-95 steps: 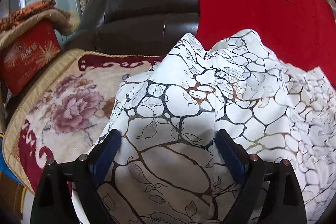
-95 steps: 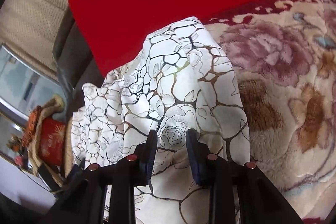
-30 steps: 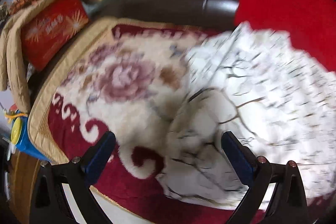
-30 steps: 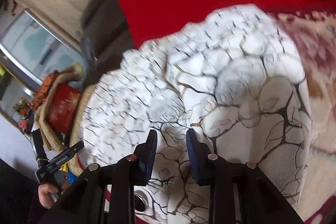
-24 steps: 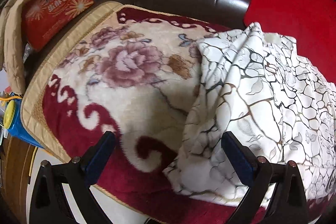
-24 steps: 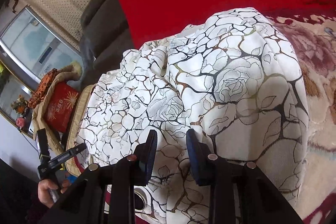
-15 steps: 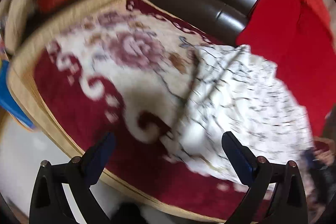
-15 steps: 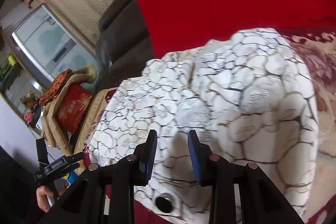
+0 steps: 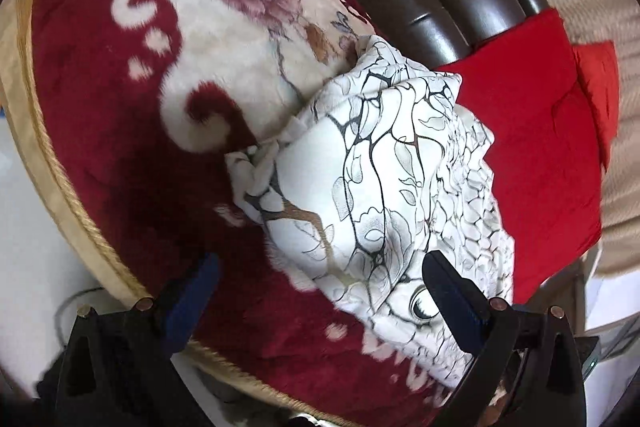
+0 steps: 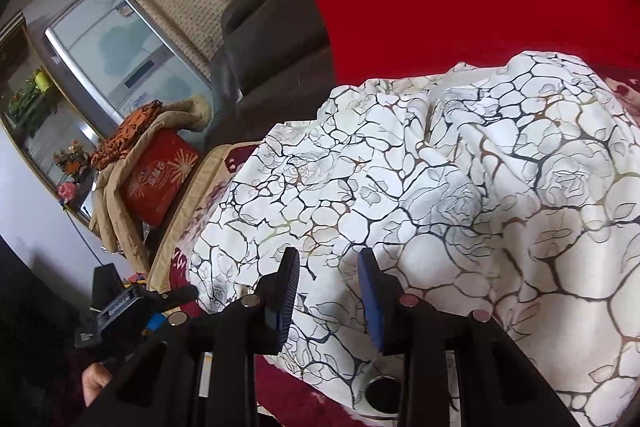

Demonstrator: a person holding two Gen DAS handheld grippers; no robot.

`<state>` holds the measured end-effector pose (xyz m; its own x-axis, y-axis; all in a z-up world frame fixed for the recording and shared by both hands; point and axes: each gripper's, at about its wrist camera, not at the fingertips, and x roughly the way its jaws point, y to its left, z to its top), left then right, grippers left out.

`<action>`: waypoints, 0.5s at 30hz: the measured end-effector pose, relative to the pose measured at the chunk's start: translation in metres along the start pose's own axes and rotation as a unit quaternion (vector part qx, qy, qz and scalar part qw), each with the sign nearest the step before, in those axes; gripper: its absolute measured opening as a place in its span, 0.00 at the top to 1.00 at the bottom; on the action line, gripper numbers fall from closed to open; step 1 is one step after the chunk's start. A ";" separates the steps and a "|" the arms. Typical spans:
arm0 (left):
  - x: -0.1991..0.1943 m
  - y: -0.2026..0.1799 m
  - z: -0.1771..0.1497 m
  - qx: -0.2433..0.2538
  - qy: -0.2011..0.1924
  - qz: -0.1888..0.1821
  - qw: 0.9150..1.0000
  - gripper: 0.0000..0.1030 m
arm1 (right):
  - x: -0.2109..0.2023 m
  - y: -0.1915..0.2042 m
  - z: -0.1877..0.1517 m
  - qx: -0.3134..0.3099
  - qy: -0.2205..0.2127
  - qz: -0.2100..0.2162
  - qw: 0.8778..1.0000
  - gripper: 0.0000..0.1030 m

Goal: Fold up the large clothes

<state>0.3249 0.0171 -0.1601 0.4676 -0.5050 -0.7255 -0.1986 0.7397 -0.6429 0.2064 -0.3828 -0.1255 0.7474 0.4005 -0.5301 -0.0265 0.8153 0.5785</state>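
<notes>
My left gripper (image 9: 316,291) hangs with fingers spread wide, holding nothing. My right gripper (image 10: 328,279) pinches the white patterned garment (image 10: 460,187), which lies bunched on the sofa's floral blanket (image 9: 132,75), near its front edge.

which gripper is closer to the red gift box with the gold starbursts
Left. The left gripper sits just below the red gift box, at the blanket's edge. The right gripper is farther over, above the white patterned garment.

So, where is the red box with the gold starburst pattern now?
In the right wrist view the red box is at the left, wrapped by a beige blanket, beside the floral blanket's gold edge and below the glass cabinet.
</notes>
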 end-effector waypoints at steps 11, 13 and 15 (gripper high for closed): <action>0.012 -0.003 0.007 0.005 -0.057 -0.053 0.997 0.54 | 0.013 -0.011 0.000 0.020 0.018 -0.008 1.000 0.67; 0.013 -0.001 0.007 0.001 -0.058 -0.058 0.997 0.54 | 0.019 -0.012 0.000 0.024 0.023 -0.008 0.999 0.67; 0.012 0.001 0.007 -0.006 -0.061 -0.067 0.996 0.53 | 0.027 -0.013 -0.002 0.021 0.040 -0.026 0.999 0.68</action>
<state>0.3363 0.0151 -0.1680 0.5913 -0.5406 -0.5984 -0.1376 0.6635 -0.7354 0.2258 -0.3813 -0.1485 0.6915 0.3918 -0.6069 0.0398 0.8182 0.5736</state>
